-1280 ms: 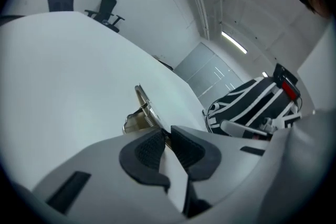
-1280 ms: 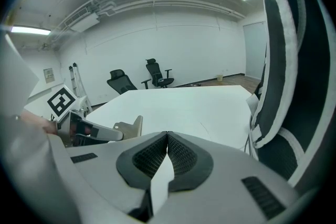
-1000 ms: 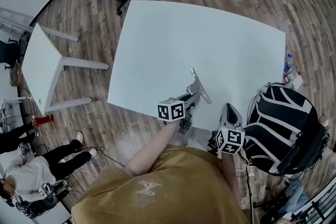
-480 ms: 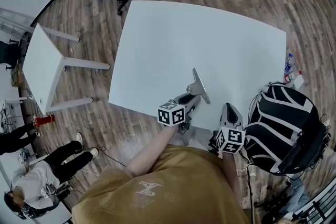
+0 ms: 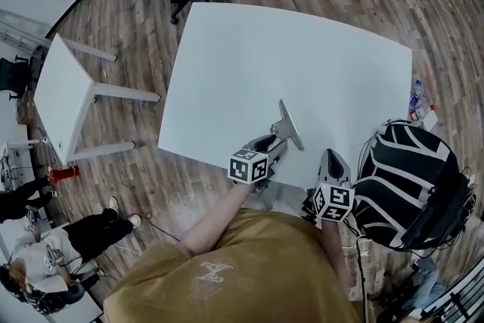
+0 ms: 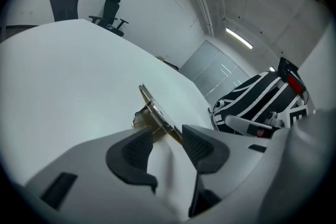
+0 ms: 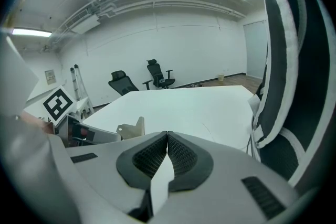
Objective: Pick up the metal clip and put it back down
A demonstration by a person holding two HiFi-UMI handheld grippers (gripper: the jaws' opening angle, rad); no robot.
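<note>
Currently: release step. The metal clip (image 6: 152, 113) lies on the white tabletop (image 5: 302, 57), close to the edge nearest the person and well clear of both corners.

Left gripper (image 6: 167, 143): jaws wide apart, having just been opening. The clip's near end sits at the mouth of the gap, and neither pad appears to press on it. Judged as set down and let go.

Right gripper (image 7: 167, 152): jaws closed on nothing, pads together, parked at the same near edge to the right of the clip.

Next move, as a judgement: draw the left gripper straight back off the clip without dragging it. The near end is still between the pads, so a sideways pull could snag it.

Change from a second ago: left jaws then narrow around the clip, now spread. The clip is in much the same spot and the right gripper is unmoved.
</note>
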